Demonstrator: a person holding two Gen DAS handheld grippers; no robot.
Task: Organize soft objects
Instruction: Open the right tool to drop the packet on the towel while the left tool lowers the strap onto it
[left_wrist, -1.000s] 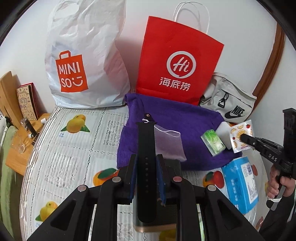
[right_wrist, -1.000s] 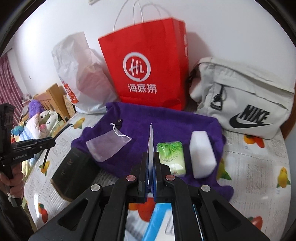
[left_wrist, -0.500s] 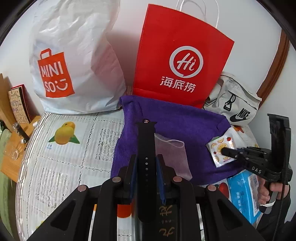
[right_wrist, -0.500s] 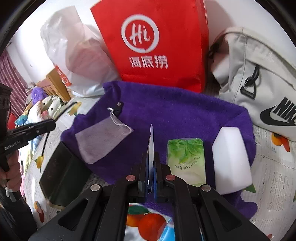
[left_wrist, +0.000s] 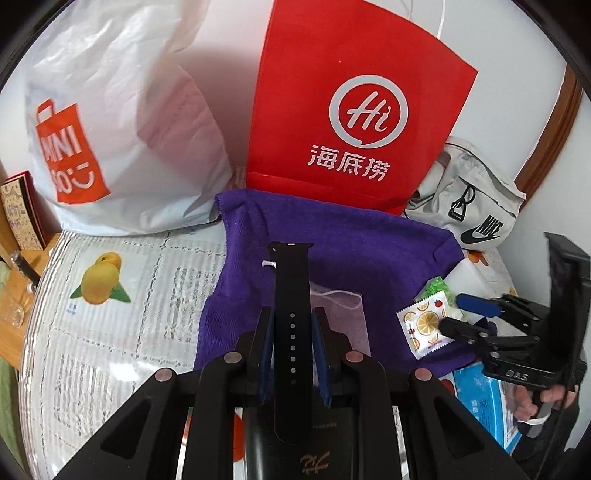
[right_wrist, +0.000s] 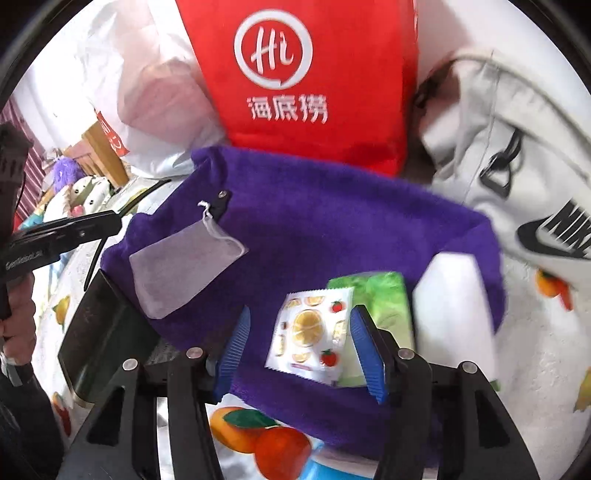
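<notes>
Jaws on the right gripper (right_wrist: 301, 332) are opening, and the little fruit packet (right_wrist: 314, 332) sits between the blue pads (right_wrist: 365, 350) with gaps on both sides, so nothing is squeezing it. The packet lies on the purple cloth (right_wrist: 332, 221), partly on top of the green packet (right_wrist: 384, 295). Just to the right of that is a white block (right_wrist: 454, 302), also on the cloth.

Jaws on the left gripper (left_wrist: 291, 332) are clenched on a black watch strap (left_wrist: 291, 288). The strap sticks out past the pads, over the purple cloth (left_wrist: 351, 251). A see-through pouch with a white string (right_wrist: 184, 266) lies on the left part of the cloth. A black box with gold writing (left_wrist: 314, 443) is under the left gripper, at the near edge of the cloth.

The cloth is spread on a desk with a fruit-print cover (left_wrist: 110, 314). At the back edge stand a white Miniso bag (left_wrist: 122, 122), a red paper bag (left_wrist: 354, 110) and a grey Nike bag (left_wrist: 472, 206). A blue box (left_wrist: 484, 398) is by the near right corner of the cloth. A hand (left_wrist: 543, 402) holds the right gripper's handle.
</notes>
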